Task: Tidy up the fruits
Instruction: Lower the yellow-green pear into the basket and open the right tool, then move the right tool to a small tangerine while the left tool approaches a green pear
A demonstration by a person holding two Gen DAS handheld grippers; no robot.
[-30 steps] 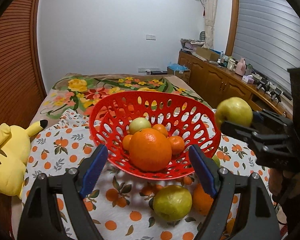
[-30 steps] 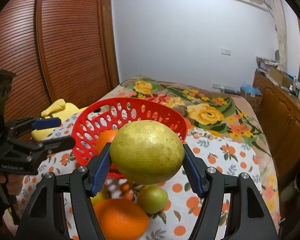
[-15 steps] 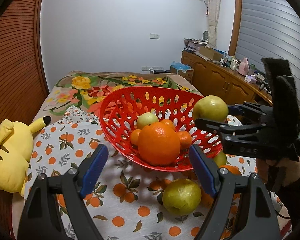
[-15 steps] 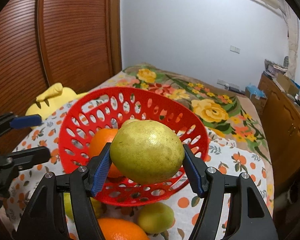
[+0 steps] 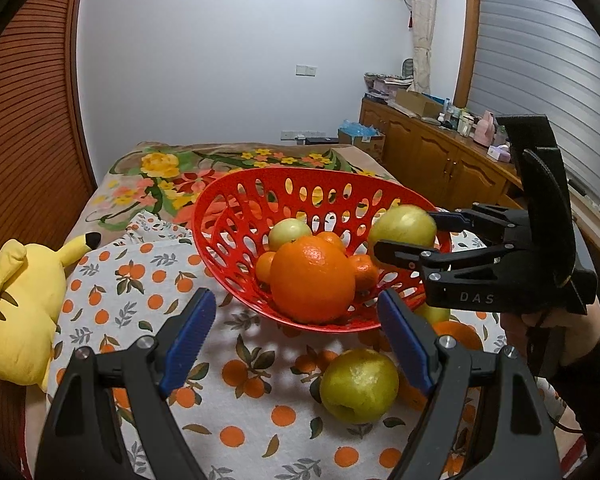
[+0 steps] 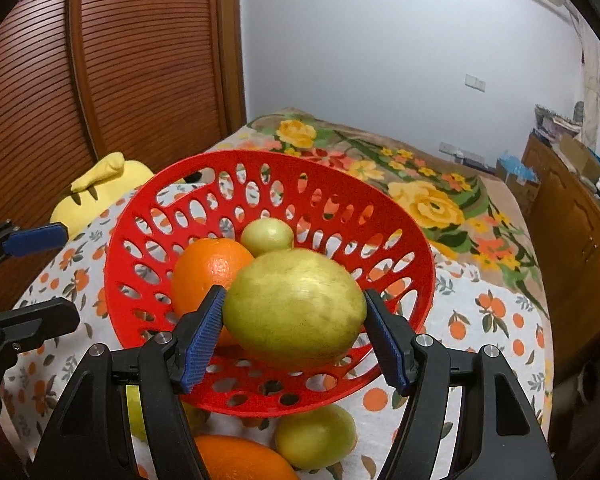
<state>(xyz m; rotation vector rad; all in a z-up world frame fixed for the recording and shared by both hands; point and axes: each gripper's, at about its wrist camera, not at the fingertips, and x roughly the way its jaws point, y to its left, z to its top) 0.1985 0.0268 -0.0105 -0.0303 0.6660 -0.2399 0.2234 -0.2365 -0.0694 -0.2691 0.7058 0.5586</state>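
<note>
A red perforated basket (image 5: 236, 216) (image 6: 260, 168) stands on the fruit-print cloth and holds a large orange (image 5: 312, 280) (image 6: 208, 268), small oranges and a small green fruit (image 5: 289, 232) (image 6: 267, 235). My right gripper (image 6: 294, 332) (image 5: 404, 236) is shut on a yellow-green pear (image 6: 296, 308) (image 5: 402, 226) and holds it over the basket's near right side. My left gripper (image 5: 296, 332) is open and empty, in front of the basket. Another yellow-green pear (image 5: 358, 384) lies on the cloth near its right finger.
A yellow plush toy (image 5: 16, 312) (image 6: 96, 188) lies at the left of the cloth. Loose fruit lies below the basket's front: an orange (image 6: 240, 460) and a green fruit (image 6: 316, 436). A wooden cabinet (image 5: 432, 160) stands at the right, a slatted wardrobe (image 6: 100, 60) at the left.
My right gripper has carried the pear leftward from beside the basket to over its inside. My left gripper has drawn slightly back and stays open.
</note>
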